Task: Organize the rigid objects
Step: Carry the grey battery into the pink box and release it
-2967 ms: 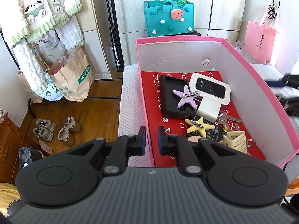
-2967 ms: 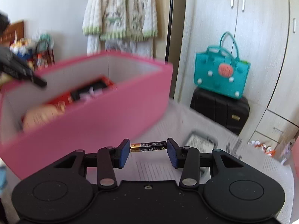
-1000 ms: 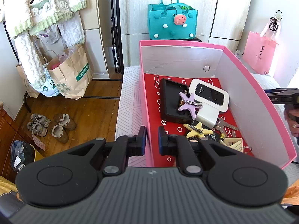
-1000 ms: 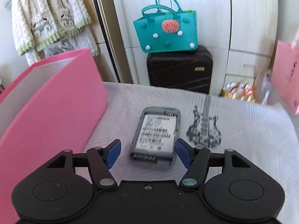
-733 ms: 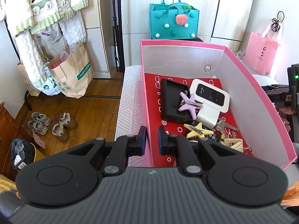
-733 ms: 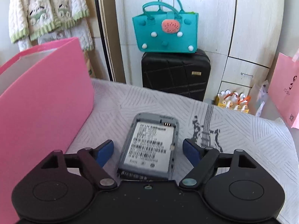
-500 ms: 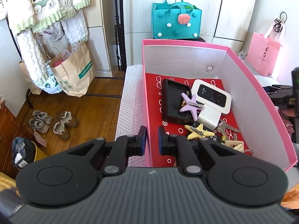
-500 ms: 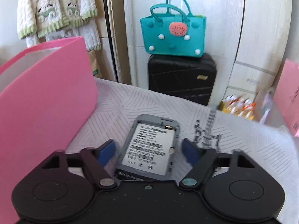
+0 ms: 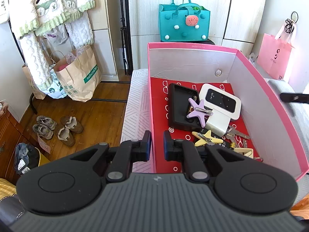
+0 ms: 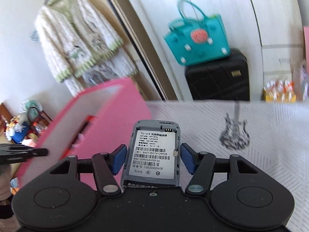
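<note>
Your left gripper (image 9: 155, 145) clamps the box (image 9: 193, 46) wall, jaws clenched, steadying it. Your right gripper (image 10: 153, 157) carries the router (image 10: 152, 152) toward the box — jaws grasping its sides so the label faces up, clear of the bed (image 10: 270, 135).

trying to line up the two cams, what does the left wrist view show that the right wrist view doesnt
Left wrist only: the box's contents, a purple star clip, white wifi router, keys, and the left gripper clamping the wall.
Right wrist only: the grey device held between the right gripper pads.
Both: pink box, teal bag.
</note>
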A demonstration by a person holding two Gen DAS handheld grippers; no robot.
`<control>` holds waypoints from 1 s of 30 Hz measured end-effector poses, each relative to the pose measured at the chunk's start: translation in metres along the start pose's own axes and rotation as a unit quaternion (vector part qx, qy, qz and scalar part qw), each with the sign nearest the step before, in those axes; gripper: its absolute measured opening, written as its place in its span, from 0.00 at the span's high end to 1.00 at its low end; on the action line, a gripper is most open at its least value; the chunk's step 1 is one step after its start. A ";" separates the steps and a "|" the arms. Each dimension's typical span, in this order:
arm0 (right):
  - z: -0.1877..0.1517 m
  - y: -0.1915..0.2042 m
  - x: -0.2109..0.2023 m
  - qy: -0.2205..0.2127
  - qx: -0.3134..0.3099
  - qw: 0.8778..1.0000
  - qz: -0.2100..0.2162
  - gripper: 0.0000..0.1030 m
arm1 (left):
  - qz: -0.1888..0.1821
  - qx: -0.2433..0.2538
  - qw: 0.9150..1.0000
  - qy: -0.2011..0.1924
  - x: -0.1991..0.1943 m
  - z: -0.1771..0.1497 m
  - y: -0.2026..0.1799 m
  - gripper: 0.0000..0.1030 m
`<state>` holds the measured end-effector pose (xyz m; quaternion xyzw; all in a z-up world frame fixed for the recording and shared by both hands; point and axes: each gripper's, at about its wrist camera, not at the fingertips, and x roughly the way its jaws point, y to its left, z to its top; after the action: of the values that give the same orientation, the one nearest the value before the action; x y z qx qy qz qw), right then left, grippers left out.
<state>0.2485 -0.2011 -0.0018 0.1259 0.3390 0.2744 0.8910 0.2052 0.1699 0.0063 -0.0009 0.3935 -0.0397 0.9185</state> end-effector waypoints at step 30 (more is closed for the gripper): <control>-0.003 0.135 0.044 0.068 -0.214 0.974 0.028 0.33 | -0.019 -0.023 1.000 0.004 -0.009 0.005 0.009 0.90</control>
<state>0.2193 -0.0653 0.0275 -0.0771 0.3287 0.3732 0.8641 0.2033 0.1791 0.0164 -0.0290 0.3984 -0.0477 0.9155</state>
